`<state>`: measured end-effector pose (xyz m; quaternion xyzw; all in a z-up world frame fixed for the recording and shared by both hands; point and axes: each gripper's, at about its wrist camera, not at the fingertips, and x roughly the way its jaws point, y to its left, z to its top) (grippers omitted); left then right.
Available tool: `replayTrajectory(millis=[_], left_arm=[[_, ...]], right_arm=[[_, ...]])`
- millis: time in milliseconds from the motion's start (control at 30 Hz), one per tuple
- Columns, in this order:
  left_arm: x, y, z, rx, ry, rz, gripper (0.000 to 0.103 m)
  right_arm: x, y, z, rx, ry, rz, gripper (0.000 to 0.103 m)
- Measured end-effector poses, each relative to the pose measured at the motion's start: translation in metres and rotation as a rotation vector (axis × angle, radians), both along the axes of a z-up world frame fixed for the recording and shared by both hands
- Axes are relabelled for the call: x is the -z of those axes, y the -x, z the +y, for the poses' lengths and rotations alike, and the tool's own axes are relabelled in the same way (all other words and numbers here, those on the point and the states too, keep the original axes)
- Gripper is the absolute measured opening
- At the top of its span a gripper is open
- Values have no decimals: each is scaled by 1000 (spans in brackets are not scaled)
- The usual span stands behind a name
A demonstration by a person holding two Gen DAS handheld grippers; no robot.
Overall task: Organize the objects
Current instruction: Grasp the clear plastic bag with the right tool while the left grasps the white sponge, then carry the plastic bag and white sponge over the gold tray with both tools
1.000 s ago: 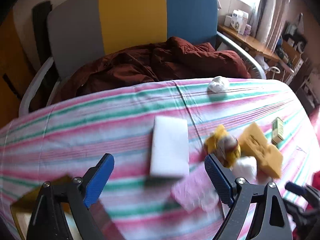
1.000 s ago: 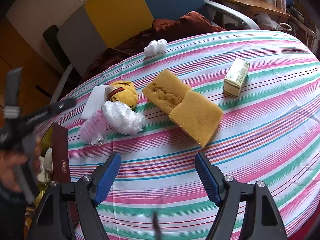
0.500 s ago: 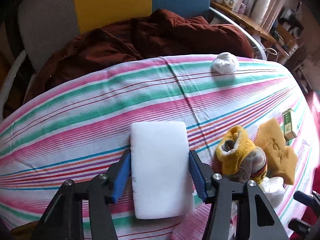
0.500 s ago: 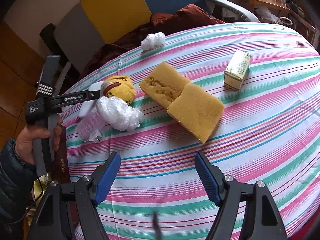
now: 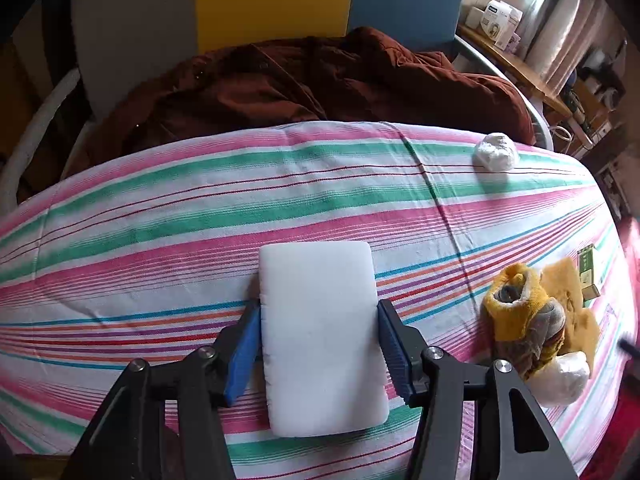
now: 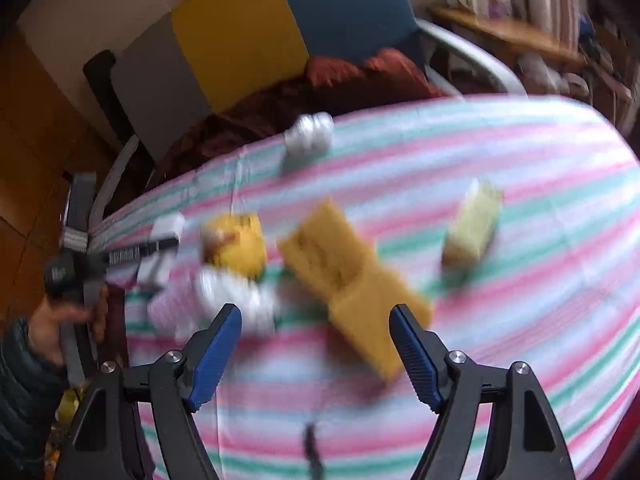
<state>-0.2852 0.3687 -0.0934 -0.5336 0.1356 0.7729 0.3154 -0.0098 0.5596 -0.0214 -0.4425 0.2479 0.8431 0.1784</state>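
Since a second ago the left gripper (image 5: pixel 318 346) has come down over the white foam block (image 5: pixel 320 336) and narrowed from a wide spread until its blue pads (image 5: pixel 245 350) sit against the block's two long sides. That block lies flat on the striped tablecloth (image 5: pixel 160 216), gripped across its shorter width, probably because that span fits between the jaws and leaves it balanced for lifting. To the block's right sits the yellow sock bundle (image 5: pixel 520 316), with a yellow sponge (image 5: pixel 568 292) just beyond it and a white crumpled wad (image 5: pixel 495 151) well off toward the far edge. Behind the block, past the table rim, a brown jacket (image 5: pixel 320 84) is heaped on a chair. From the blurred right wrist view, the right gripper (image 6: pixel 316 354) hovers with jaws apart and nothing between them, above the cloth and well to the right of the block.
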Motion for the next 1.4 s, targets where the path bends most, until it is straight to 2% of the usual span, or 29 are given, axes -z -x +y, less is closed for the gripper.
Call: replayTrajectory(millis=[133, 267, 400, 633, 700, 867, 1133, 1267, 1400], left_arm=[[1, 1, 0, 1, 1, -6, 58], [-1, -1, -2, -6, -7, -14, 58], [-1, -1, -5, -11, -16, -21, 58], [-1, 1, -7, -18, -30, -34, 58], [-1, 1, -7, -19, -31, -36, 58], [0, 1, -4, -21, -32, -35, 58], [-6, -5, -7, -39, -44, -19, 56], [-34, -30, -13, -21, -101, 28, 56], [-76, -66, -27, 3, -169, 96, 56]], right_arm=[[-10, 46, 16, -35, -59, -1, 78], [-1, 101, 40, -59, -46, -44, 78], [15, 153, 68, -26, 4, -86, 78], [55, 211, 91, 10, 0, -192, 77], [63, 216, 95, 7, -1, -196, 57], [57, 196, 83, -37, 2, -167, 56], [6, 100, 22, -161, -51, -77, 57], [-16, 60, -6, -177, -97, -24, 57], [-30, 32, -32, -192, -123, 25, 57]])
